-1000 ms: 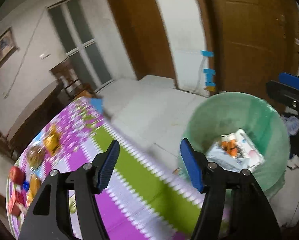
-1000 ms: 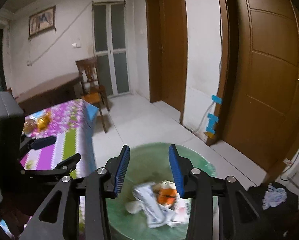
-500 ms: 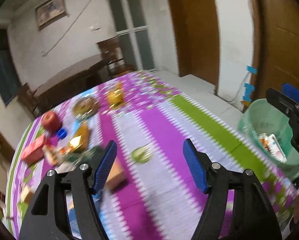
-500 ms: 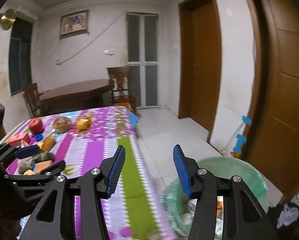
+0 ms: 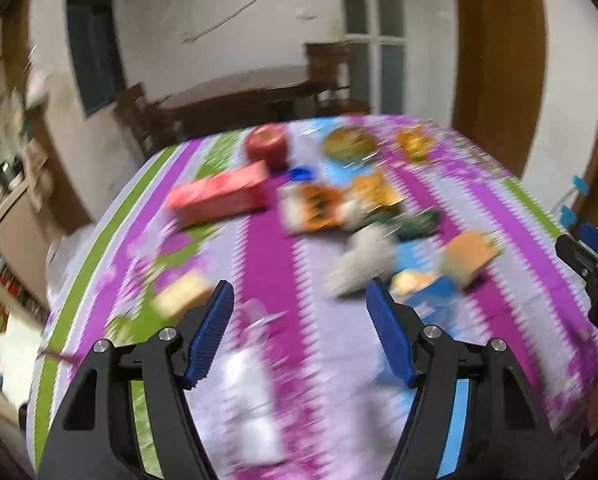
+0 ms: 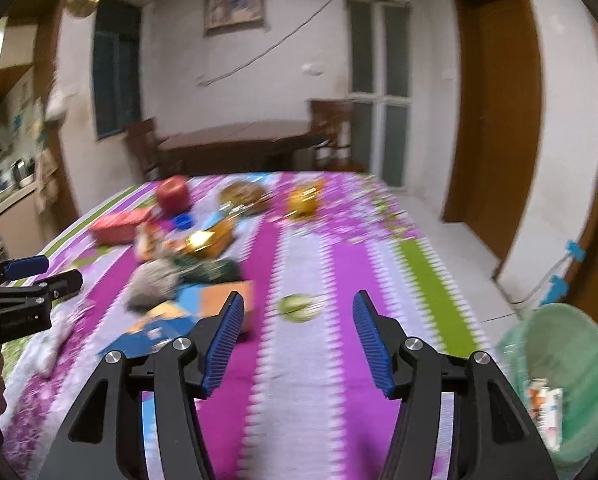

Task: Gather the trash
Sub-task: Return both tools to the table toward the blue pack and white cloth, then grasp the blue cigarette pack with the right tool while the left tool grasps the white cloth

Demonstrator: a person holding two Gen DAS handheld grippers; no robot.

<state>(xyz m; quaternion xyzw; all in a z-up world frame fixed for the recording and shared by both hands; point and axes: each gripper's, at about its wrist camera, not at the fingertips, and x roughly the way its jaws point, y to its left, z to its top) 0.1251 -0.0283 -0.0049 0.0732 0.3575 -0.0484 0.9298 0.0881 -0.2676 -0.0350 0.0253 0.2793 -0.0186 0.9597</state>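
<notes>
Right gripper: jaws apart and opening, nothing between them. A second before it hung over the green bin; now it faced the table, bin low at right with wrappers inside. Left gripper: jaws apart, empty, also swung from bin to table. Remaining trash sat mid-table, blurred: grey crumpled wad, orange packet. Judged: drop done, next pick pending.

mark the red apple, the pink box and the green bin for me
red apple (image 5: 267, 145), left wrist view, on the middle of its front.
pink box (image 5: 219, 196), left wrist view, on its long side face.
green bin (image 6: 571, 344), right wrist view, on the bare inner wall above the trash.
</notes>
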